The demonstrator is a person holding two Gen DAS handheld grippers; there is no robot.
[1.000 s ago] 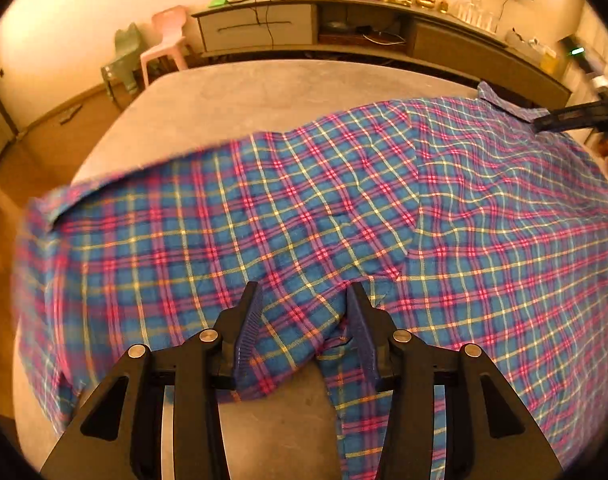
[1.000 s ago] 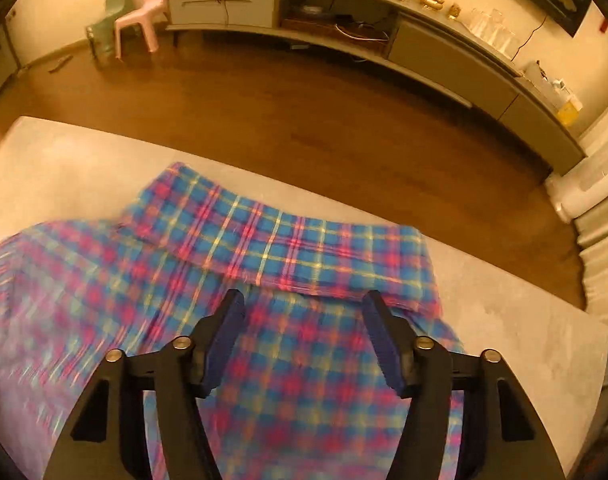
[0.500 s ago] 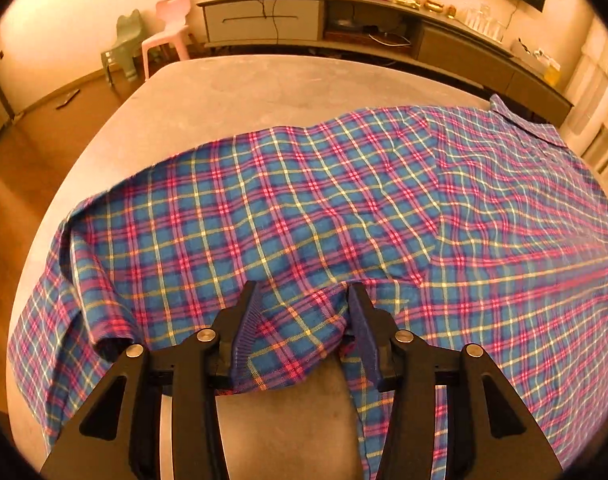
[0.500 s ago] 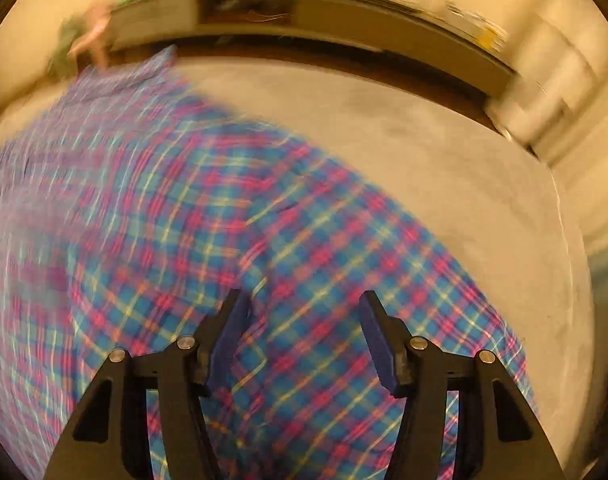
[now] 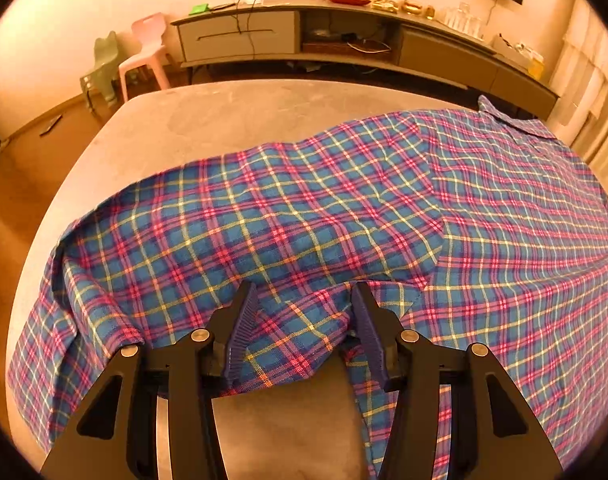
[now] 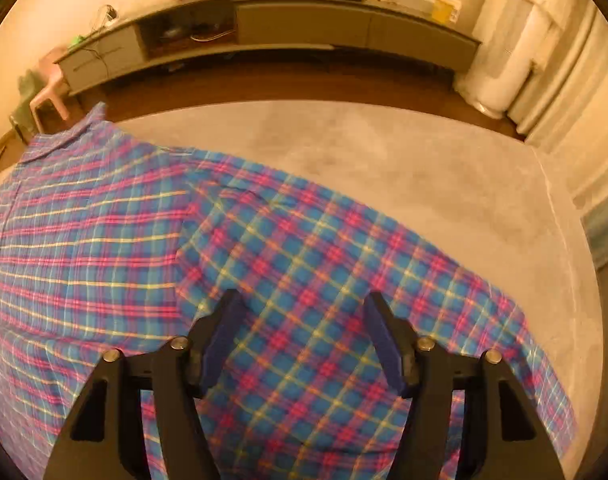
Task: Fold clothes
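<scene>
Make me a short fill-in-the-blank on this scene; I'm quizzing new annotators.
1. The shirt has a ____ pattern.
2. The shirt lies on a grey ____.
3. Against the far wall beside the cabinet stands a pink ____.
4. A flap of shirt sits between the jaws of the ____ gripper.

Missing words: plaid; bed; chair; left

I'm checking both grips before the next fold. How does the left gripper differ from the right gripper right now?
The left gripper sits at the near edge of the plaid shirt; the right gripper hovers over flat cloth farther in. A bunched fold fills the left gripper's gap, though a firm pinch is unclear; the right gripper's jaws are opening, with no cloth raised between them. Both point down at the shirt.
</scene>
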